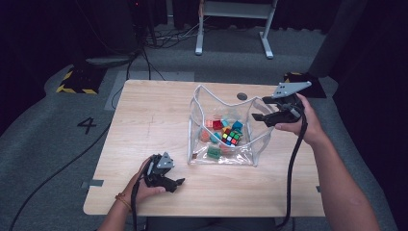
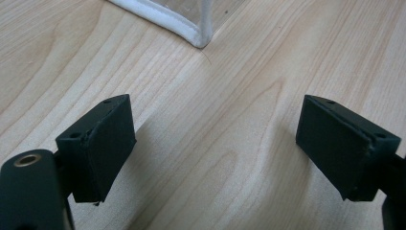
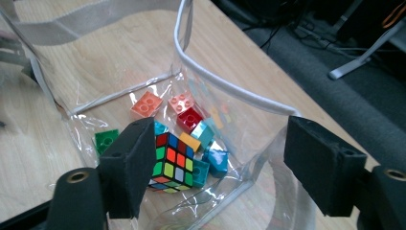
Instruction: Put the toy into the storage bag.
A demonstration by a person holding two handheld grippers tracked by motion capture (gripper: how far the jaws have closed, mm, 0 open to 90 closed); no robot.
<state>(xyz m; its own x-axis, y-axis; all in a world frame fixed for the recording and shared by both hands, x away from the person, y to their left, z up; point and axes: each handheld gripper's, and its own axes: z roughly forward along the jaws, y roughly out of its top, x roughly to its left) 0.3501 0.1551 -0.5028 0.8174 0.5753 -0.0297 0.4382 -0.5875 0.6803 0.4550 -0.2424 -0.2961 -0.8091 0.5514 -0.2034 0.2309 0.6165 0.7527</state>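
A clear plastic bag [image 1: 199,126] with white trim stands open on the wooden table [image 1: 144,120]. Inside lie a colourful puzzle cube [image 1: 232,137] and several toy bricks in orange, red, green and teal. My right gripper [image 1: 258,109] hovers at the bag's right rim, open, with nothing between its pads. In the right gripper view the gripper [image 3: 220,158] looks down over the bag's white rim [image 3: 230,86] onto the cube [image 3: 173,163]. Near the table's front left, my left gripper [image 1: 177,185] rests low and open. Its view [image 2: 215,143] takes in bare wood and a bag corner [image 2: 191,31].
A small dark round insert [image 1: 242,96] sits in the table behind the bag. Beyond the table are grey carpet, cables [image 1: 144,57] and a white desk frame [image 1: 231,29]. A cable [image 1: 292,168] trails from the right gripper along the forearm.
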